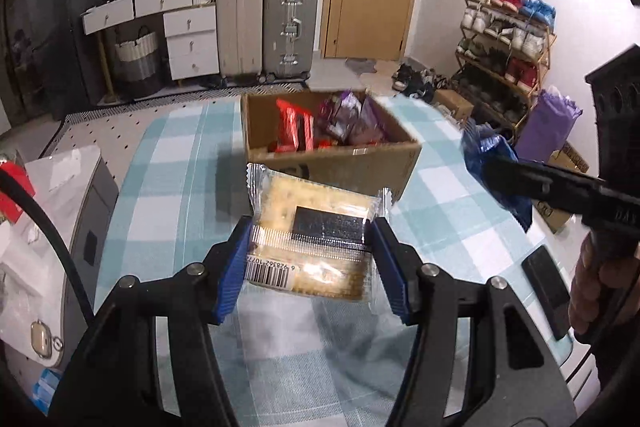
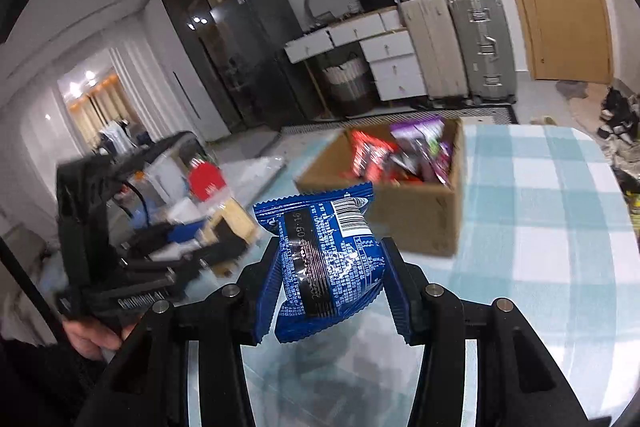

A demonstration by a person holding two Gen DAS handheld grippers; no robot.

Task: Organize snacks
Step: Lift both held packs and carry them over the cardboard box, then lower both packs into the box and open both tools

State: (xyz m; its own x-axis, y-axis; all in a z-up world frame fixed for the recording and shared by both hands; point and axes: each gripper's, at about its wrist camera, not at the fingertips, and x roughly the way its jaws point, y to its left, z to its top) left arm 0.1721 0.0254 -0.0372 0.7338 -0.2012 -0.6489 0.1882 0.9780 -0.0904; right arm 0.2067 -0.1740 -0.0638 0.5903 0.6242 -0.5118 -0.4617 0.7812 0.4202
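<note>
My left gripper (image 1: pixel 310 263) is shut on a clear-wrapped cracker pack (image 1: pixel 316 231) and holds it above the checked tablecloth, just in front of the cardboard box (image 1: pixel 360 163). The box holds red snack bags (image 1: pixel 294 127) and purple snack bags (image 1: pixel 352 119). My right gripper (image 2: pixel 330 279) is shut on a blue snack packet (image 2: pixel 324 255), held above the table in front of the box (image 2: pixel 416 223). In the left wrist view the right gripper and its blue packet (image 1: pixel 496 167) show at the right. In the right wrist view the left gripper (image 2: pixel 212 239) shows blurred at the left with the cracker pack (image 2: pixel 236 217).
A black phone (image 1: pixel 550 291) lies on the table (image 1: pixel 168 155) near its right edge. White boxes and small items (image 1: pixel 52 203) crowd the left side. Suitcases (image 1: pixel 264 27), drawers, a door and a shoe rack (image 1: pixel 504 63) stand behind the table.
</note>
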